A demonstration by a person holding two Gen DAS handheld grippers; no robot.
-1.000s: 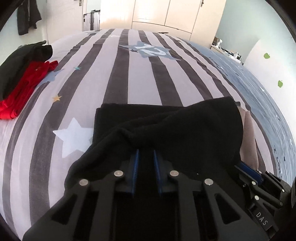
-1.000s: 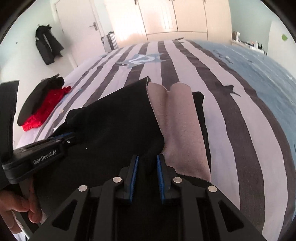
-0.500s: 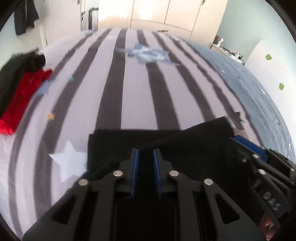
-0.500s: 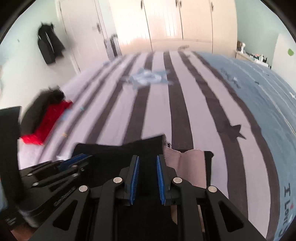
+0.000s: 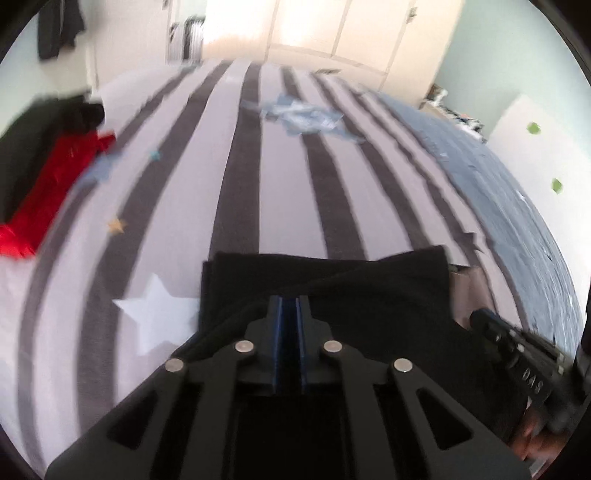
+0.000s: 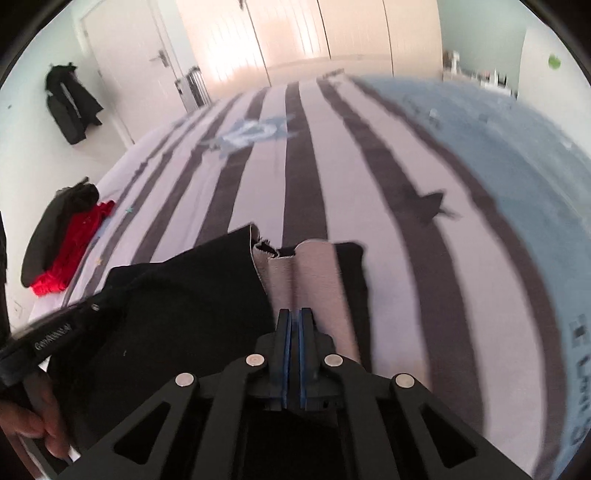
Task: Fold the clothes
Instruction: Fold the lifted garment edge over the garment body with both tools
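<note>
A black garment with a pale grey-pink lining lies folded on the striped bedspread, just beyond both grippers. In the left wrist view my left gripper hangs over the garment's near edge, its jaws closing until the blue pads meet; I see no cloth between them. My right gripper is over the exposed lining, its jaws closing too, with nothing visible between the pads. Each gripper shows in the other's view: the right one at lower right, the left one at lower left, held by a hand.
A red garment and a dark one lie piled at the bed's far left edge. White wardrobe doors stand beyond the bed, a dark coat hangs by the door, and a blue blanket covers the right side.
Both pairs of jaws went from a narrow gap holding black cloth to pads pressed together with no cloth seen. Both grippers lifted off the garment, which now lies flatter on the bed.
</note>
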